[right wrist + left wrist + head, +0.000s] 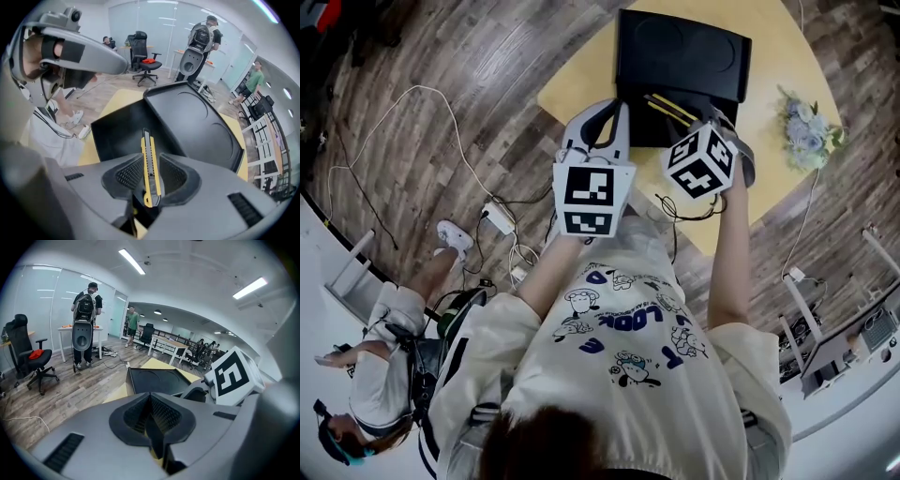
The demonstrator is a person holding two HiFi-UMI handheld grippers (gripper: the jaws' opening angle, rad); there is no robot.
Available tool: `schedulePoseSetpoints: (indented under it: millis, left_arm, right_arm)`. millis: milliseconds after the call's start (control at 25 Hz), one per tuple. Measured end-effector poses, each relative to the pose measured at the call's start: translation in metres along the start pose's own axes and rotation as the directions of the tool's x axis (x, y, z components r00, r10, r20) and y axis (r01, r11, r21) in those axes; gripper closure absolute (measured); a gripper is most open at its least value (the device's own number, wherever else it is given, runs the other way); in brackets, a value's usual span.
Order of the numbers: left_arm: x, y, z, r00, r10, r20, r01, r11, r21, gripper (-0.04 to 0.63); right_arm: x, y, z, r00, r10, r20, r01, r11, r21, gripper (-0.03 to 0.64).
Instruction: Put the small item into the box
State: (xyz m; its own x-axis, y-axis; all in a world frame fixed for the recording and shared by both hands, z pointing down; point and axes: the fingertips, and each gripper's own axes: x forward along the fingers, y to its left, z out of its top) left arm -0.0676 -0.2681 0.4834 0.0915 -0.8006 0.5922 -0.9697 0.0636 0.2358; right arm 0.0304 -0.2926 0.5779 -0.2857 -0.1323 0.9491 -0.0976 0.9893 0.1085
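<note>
A black box (649,120) with its lid (682,54) swung up stands on the yellow table (773,56). My right gripper (705,120) is shut on a yellow utility knife (671,108), which it holds over the box's open interior (123,133). In the right gripper view the knife (151,168) runs lengthwise between the pads, pointing at the box's hinge, with the lid (199,123) to its right. My left gripper (620,111) hovers at the box's near left corner, jaws together and empty. From the left gripper view the lid (157,380) lies beyond the closed jaws (151,417).
Pale blue flowers (807,127) lie on the table's right side. Cables and a white power strip (499,217) trail over the wooden floor to the left. A seated person (380,375) is at lower left. Office chairs (29,359) and standing people (86,324) are farther off.
</note>
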Motion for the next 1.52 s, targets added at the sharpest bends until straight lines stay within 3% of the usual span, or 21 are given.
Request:
schedulePoseSetpoints:
  millis: [200, 360, 480, 640, 920, 1040, 1160, 1520]
  left_arm:
    - [-0.009, -0.011, 0.024, 0.998, -0.018, 0.055, 0.016, 0.999, 0.035, 0.58]
    - [-0.015, -0.027, 0.051, 0.992, -0.048, 0.117, 0.038, 0.996, 0.084, 0.58]
    - [-0.023, -0.041, 0.072, 0.984, -0.073, 0.165, 0.054, 0.992, 0.117, 0.58]
    - [-0.037, -0.059, 0.093, 0.97, -0.105, 0.221, 0.07, 0.985, 0.158, 0.58]
    - [-0.056, -0.09, 0.117, 0.946, -0.145, 0.291, 0.078, 0.97, 0.23, 0.58]
    - [-0.066, -0.097, 0.127, 0.934, -0.154, 0.323, 0.072, 0.965, 0.251, 0.58]
    - [-0.074, -0.099, 0.134, 0.924, -0.154, 0.351, 0.059, 0.962, 0.267, 0.58]
    - [-0.086, -0.105, 0.142, 0.906, -0.165, 0.39, 0.048, 0.955, 0.294, 0.58]
  right_arm:
    - [-0.04, -0.005, 0.018, 0.984, -0.073, 0.16, 0.044, 0.983, 0.177, 0.548]
    - [-0.085, -0.014, 0.035, 0.93, -0.177, 0.322, 0.055, 0.934, 0.353, 0.561]
    - [-0.123, -0.024, 0.043, 0.868, -0.307, 0.389, 0.112, 0.886, 0.451, 0.568]
    - [-0.17, -0.033, 0.047, 0.766, -0.47, 0.438, 0.164, 0.802, 0.574, 0.572]
    - [-0.222, -0.042, 0.037, 0.601, -0.663, 0.445, 0.175, 0.653, 0.737, 0.575]
    - [-0.24, -0.046, 0.039, 0.539, -0.718, 0.44, 0.173, 0.606, 0.777, 0.575]
    - [-0.25, -0.045, 0.042, 0.507, -0.745, 0.433, 0.164, 0.577, 0.8, 0.575]
    - [-0.264, -0.044, 0.042, 0.461, -0.782, 0.419, 0.151, 0.535, 0.831, 0.575]
